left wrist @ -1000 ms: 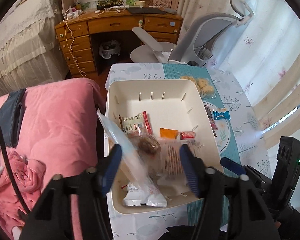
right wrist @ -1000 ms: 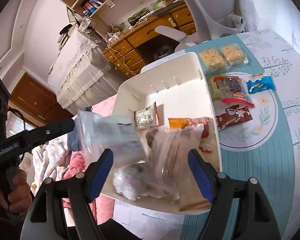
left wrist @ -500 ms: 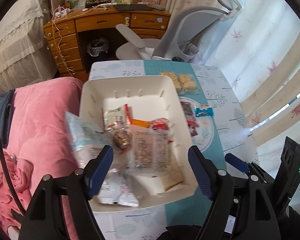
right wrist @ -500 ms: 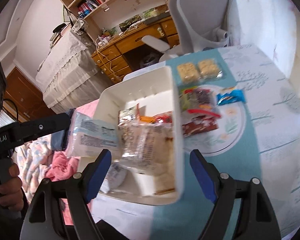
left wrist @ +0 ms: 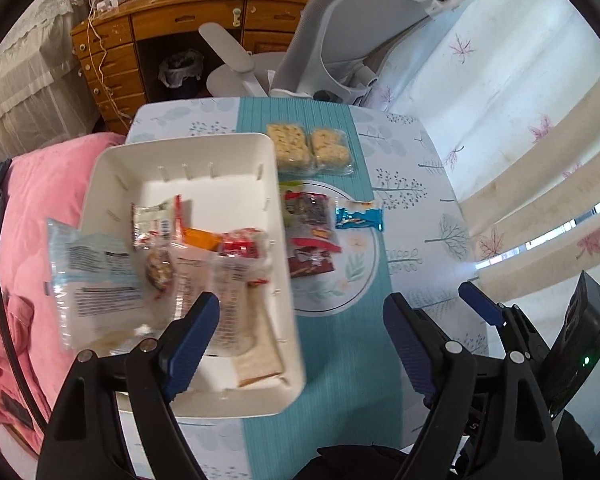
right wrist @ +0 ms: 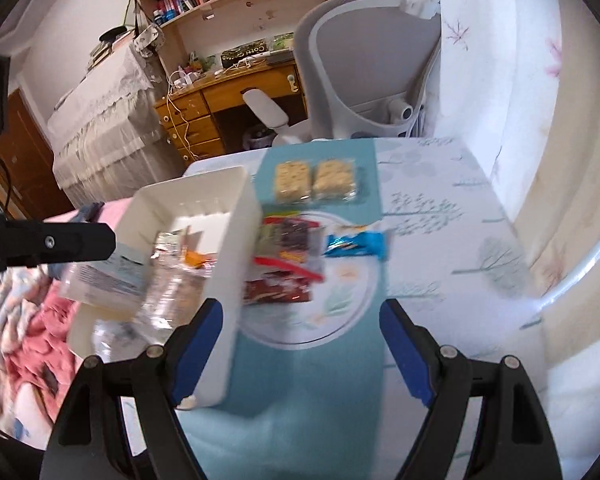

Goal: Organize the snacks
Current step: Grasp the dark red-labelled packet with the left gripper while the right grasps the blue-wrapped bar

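- The white bin (left wrist: 188,160) is taken as the landmark; it sits on the table's left part, already loaded with wrapped snacks, and a clear pouch with a pale blue label (left wrist: 96,276) hangs over its left wall.
- Just right of the bin, 4 loose groups are seen on the teal runner: a twin pack of pale crackers (left wrist: 308,148) beyond its far right corner, a stack of red and dark packets (left wrist: 310,236) touching or nearly touching its right wall, and a blue wrapper (left wrist: 358,218) further right.
- The left gripper (left wrist: 300,344) is held over the bin's near right corner; its jaws are opening, wide apart, and nothing is seen between them. Its left pad is over the bin's contents, its right pad over the runner.
- The right gripper (right wrist: 302,344) is held right of the bin, over the runner and the round printed pattern; its jaws stand wide and hold nothing.
- The red and dark stack (right wrist: 286,260) lies straight ahead of the right gripper, its long axis running away from the claw, alongside the bin wall.
- The right hand is judged the nearer to the loose packets, though only slightly.
- The blue wrapper (right wrist: 356,244) lies crosswise, right of that stack.
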The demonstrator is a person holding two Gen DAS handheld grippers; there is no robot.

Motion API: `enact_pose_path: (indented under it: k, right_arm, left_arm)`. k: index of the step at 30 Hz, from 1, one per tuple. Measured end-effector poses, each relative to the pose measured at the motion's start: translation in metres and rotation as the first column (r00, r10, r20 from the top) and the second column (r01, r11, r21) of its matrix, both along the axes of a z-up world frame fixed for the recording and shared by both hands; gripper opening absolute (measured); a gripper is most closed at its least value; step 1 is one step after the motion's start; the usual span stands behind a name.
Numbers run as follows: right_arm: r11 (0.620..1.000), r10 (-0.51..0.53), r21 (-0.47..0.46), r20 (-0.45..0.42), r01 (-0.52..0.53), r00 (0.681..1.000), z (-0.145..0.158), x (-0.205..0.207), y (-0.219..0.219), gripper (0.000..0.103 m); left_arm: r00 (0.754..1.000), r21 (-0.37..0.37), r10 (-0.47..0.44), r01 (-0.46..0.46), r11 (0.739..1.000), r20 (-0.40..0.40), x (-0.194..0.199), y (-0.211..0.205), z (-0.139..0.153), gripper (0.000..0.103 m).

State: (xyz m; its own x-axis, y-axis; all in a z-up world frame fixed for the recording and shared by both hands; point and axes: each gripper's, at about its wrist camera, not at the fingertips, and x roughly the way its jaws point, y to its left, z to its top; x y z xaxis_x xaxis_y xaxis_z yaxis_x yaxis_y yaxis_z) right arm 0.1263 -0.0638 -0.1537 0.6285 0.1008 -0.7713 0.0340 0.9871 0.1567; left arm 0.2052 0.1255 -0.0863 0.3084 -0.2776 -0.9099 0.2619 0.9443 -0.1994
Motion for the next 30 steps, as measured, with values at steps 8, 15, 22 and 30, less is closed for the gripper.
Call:
enact_pose_path:
  k: [8, 15, 22, 30]
  right_arm:
    - [0.986, 0.119, -0.121, 0.038, -0.113, 0.992, 0.001, 0.011, -0.039, 0.081]
    - [0.939, 0.258, -0.25, 0.06, -0.235, 0.964, -0.005, 0.024, -0.053, 0.081]
    - [0.905, 0.339, -0.303, 0.085, -0.299, 0.937, -0.019, 0.049, -0.06, 0.081]
    - [0.864, 0.422, -0.339, 0.086, -0.372, 0.902, -0.053, 0.079, -0.059, 0.081]
  left_arm:
    - [0.993, 0.05, 0.044, -0.038, 0.998, -0.107, 0.023, -0.058, -0.019, 0.083]
    - [0.98, 0.142, 0.077, -0.051, 0.989, -0.184, 0.055, -0.094, -0.033, 0.083]
    - [0.961, 0.217, 0.128, -0.075, 0.973, -0.244, 0.093, -0.114, -0.057, 0.083]
    - [0.921, 0.311, 0.213, -0.108, 0.944, -0.326, 0.131, -0.126, -0.094, 0.083]
